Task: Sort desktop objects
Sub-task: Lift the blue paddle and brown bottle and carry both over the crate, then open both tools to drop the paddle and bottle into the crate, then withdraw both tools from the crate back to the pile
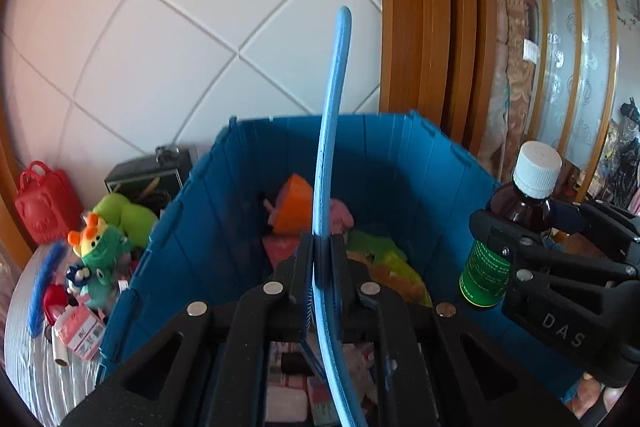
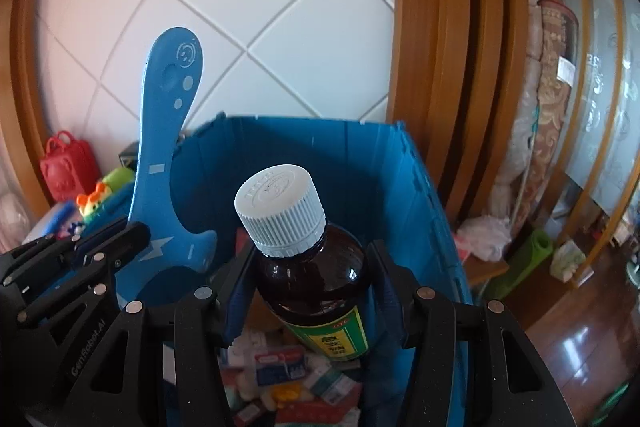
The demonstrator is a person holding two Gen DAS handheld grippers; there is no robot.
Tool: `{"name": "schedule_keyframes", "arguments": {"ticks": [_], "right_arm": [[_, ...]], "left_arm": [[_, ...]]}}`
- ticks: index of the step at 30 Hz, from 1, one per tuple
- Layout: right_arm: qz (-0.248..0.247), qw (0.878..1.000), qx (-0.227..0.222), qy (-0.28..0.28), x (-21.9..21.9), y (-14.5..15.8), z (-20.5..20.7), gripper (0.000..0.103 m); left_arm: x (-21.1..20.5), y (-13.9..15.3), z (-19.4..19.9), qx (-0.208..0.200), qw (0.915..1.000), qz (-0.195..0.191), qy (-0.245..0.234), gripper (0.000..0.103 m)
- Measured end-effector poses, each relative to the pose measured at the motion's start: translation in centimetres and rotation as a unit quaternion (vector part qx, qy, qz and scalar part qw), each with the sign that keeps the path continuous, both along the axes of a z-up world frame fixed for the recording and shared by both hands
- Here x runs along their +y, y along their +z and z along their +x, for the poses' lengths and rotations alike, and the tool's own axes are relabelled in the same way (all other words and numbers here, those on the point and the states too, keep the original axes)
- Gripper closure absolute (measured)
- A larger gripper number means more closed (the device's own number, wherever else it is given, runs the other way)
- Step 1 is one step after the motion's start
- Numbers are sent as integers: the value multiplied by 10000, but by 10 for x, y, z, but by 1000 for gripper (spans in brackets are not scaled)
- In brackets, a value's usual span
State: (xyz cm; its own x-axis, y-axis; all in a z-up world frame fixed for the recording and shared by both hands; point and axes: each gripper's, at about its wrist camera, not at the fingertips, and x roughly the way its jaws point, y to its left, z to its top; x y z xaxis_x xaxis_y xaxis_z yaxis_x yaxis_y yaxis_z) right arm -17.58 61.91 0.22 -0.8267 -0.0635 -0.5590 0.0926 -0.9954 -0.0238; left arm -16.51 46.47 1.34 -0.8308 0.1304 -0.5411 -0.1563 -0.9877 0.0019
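A white tiled wall and wooden door frame stand behind a blue crate partly filled with toys and small boxes. Above its open top, the left gripper pinches a flat blue brush upright, and the right gripper clamps a brown bottle with a white cap.

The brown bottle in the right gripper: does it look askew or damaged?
The brown bottle leans to the left between the right gripper's fingers, over the blue bin. Its white cap is on; no spill or damage shows.
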Motion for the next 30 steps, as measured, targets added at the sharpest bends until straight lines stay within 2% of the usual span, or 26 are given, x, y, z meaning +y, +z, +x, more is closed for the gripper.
{"name": "schedule_keyframes", "arguments": {"ticks": [3,7,10,12,14,15,16,18,20,22,28,30], "right_arm": [[110,9993,-345,-33,2,-10,-6,49],[272,9968,-753,-26,4,-22,-12,49],[349,9949,-944,6,4,-29,-14,50],[406,9940,-1012,16,6,-33,-14,49],[421,9939,-1021,25,7,-32,-12,48],[424,9939,-1014,16,8,-31,-11,41],[446,9939,-1012,15,8,-30,-9,28],[548,9935,-994,23,8,-29,-5,15],[664,9933,-944,-2,7,-28,2,13],[687,9933,-928,10,7,-28,9,1],[804,9936,-764,224,9,-26,45,0],[890,9938,-636,211,8,-25,60,0]], "left_arm": [[3,-4,-4,-364,9993,13,-29,94],[9,-12,-10,-923,9957,-101,25,82],[11,-15,-6,-970,9952,-125,28,79],[12,-18,-6,-1029,9945,-187,74,70],[10,-20,-3,-1060,9942,-163,65,67],[9,-21,-1,-1063,9942,-148,67,65],[7,-22,0,-1065,9942,-147,68,64],[5,-22,5,-1058,9942,-177,94,60],[2,-22,10,-1033,9945,-150,89,58],[-2,-21,16,-1036,9945,-81,124,57],[-8,-16,47,-847,9964,56,13,56],[-8,-15,60,-736,9972,95,-23,52]]}}
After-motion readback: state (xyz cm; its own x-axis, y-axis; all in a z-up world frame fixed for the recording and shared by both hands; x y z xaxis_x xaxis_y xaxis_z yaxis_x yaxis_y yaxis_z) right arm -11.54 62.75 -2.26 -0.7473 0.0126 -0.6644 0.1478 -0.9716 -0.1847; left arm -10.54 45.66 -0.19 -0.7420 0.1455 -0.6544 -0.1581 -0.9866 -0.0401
